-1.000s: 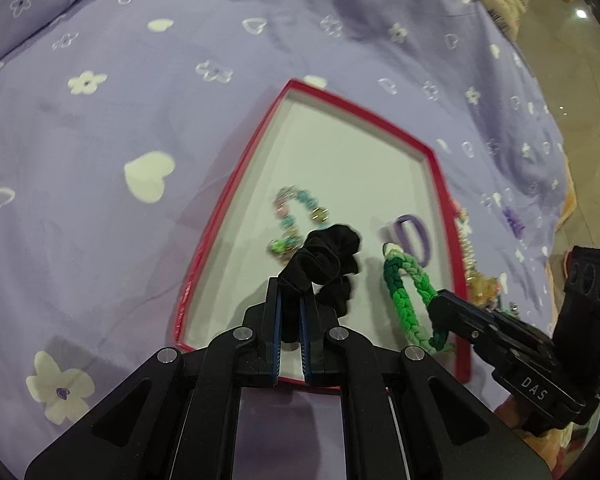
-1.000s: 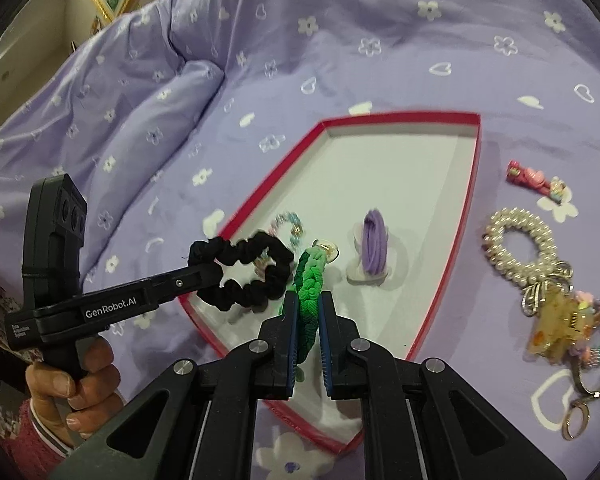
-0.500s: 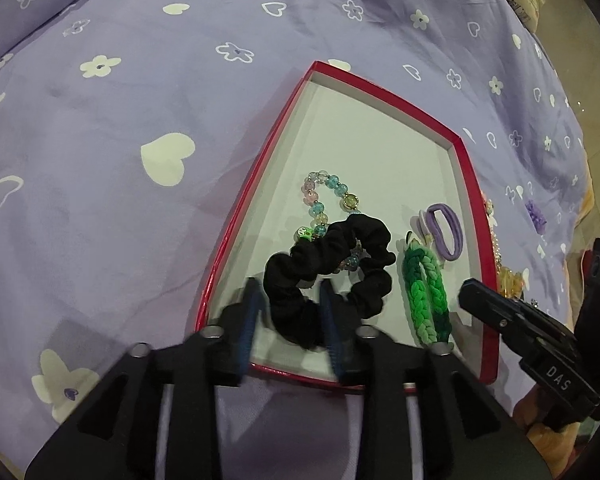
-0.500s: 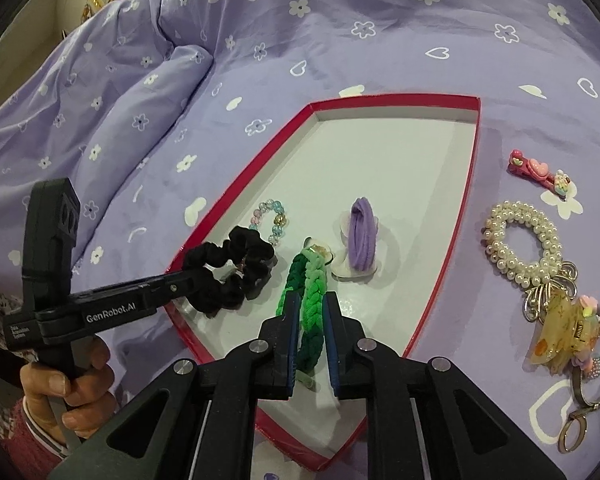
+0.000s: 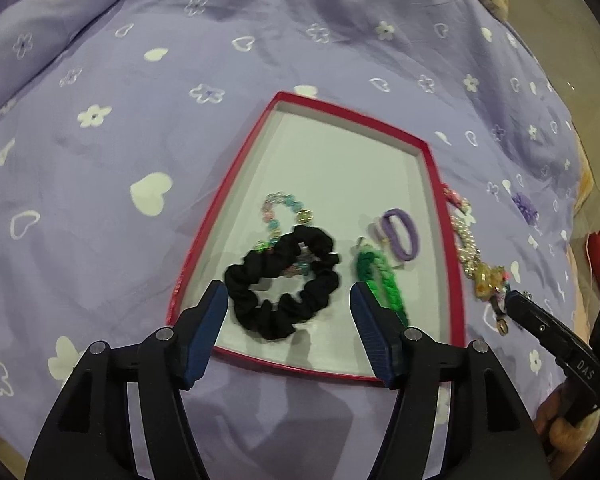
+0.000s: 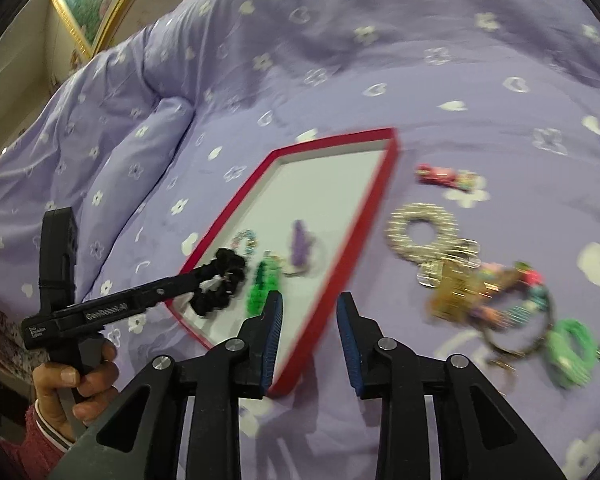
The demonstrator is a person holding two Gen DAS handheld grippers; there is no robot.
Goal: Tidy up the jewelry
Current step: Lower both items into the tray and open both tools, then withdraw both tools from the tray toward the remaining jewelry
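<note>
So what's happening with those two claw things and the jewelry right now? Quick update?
Left gripper opening, empty. Right gripper opening, empty. Black scrunchie and green braided band lie in red tray. Pearl bracelet waits outside; nothing blocking.

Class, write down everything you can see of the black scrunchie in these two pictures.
The black scrunchie is a ring of gathered, ruffled cloth, matt and soft-looking, with an open middle. It lies flat on the white floor of the red-edged tray, near its front left corner, resting partly over a bracelet of pastel beads. A green braided band lies apart to its right. The left gripper hangs over it, jaws opening, pads clear of the cloth.
</note>
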